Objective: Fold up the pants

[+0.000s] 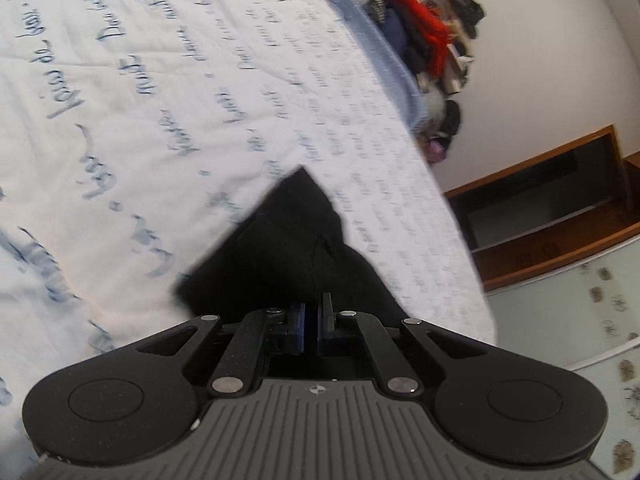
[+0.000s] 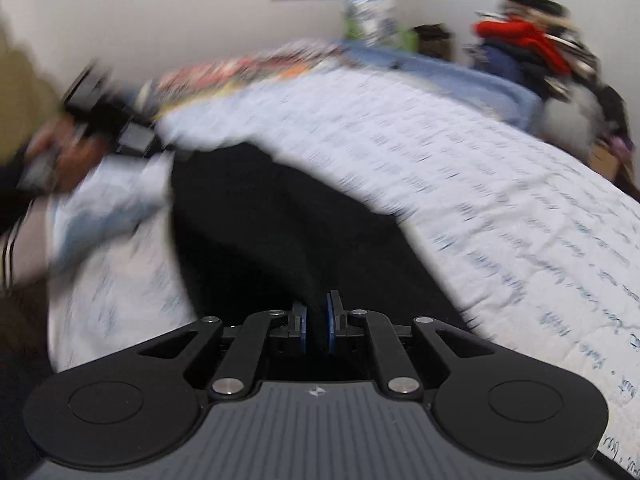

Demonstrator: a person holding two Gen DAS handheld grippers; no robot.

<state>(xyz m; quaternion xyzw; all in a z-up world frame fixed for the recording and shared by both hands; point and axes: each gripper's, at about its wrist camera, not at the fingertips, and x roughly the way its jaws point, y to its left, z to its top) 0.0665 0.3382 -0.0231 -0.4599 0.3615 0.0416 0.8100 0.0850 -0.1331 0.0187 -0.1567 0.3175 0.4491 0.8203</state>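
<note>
On the bed (image 1: 160, 80), with its white script-printed cover, the black pants (image 1: 288, 240) lie spread near the edge. My left claw (image 1: 311, 320) has its jaws pinched together at the pants' near edge, though I cannot tell if cloth is caught. My right claw (image 2: 316, 326) is clamped on a fold of the pants (image 2: 280, 220). Beyond the bed sits a clothes pile (image 1: 428, 40).

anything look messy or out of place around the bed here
Yes: a jumbled heap of clothes, with something red on top, is piled against the wall beyond the bed. The black pants lie bunched, not flat, with both hand-held grippers shut on them. The right view is blurred.
</note>
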